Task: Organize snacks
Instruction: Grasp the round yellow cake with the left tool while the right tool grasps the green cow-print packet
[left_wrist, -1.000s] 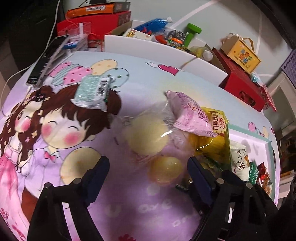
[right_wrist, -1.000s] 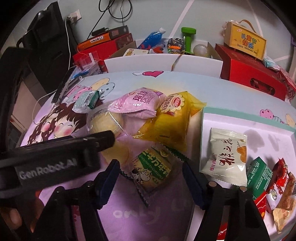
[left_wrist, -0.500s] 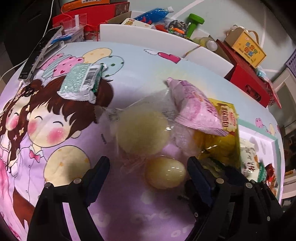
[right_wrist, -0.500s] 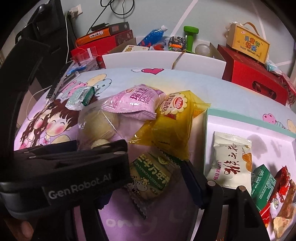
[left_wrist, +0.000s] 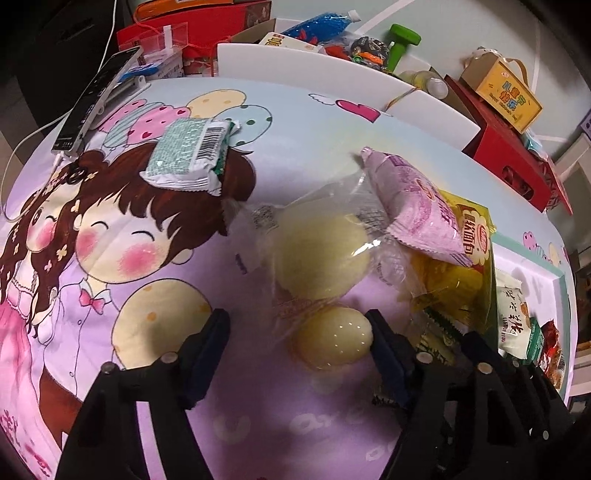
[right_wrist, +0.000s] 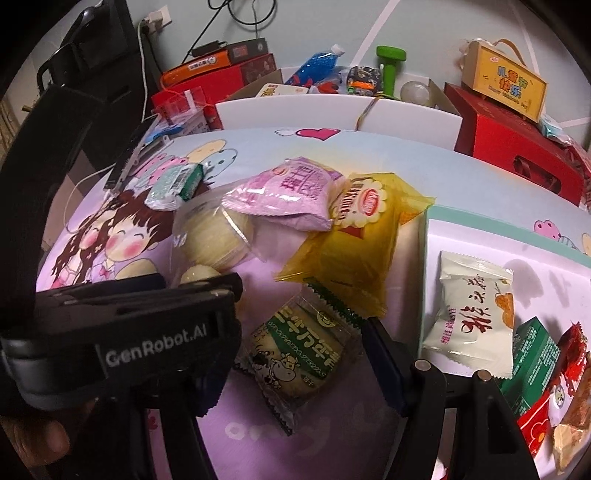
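My left gripper (left_wrist: 297, 338) is open over a clear bag of pale round buns (left_wrist: 321, 254), the lower bun (left_wrist: 332, 338) lying between its fingers. My right gripper (right_wrist: 295, 354) is open around a green cow-print packet (right_wrist: 299, 354) on the cartoon cloth. A pink packet (right_wrist: 288, 192) and a yellow packet (right_wrist: 358, 236) lie just beyond. A mint barcode packet (left_wrist: 188, 155) lies apart at the left. A tray (right_wrist: 480, 225) at the right holds a white packet (right_wrist: 469, 310) and several small snacks. The left gripper's body (right_wrist: 118, 332) hides my right gripper's left finger.
A phone (left_wrist: 92, 96) on a cable lies at the cloth's far left edge. White box flaps (right_wrist: 332, 110), red boxes (right_wrist: 517, 155), a yellow carton (right_wrist: 506, 81), a blue bottle (right_wrist: 317, 62) and a green dumbbell (right_wrist: 389, 62) crowd the back.
Both grippers have moved forward and lower. The lower bun now lies between the left fingers, and the left gripper's body blocks more of the right wrist view.
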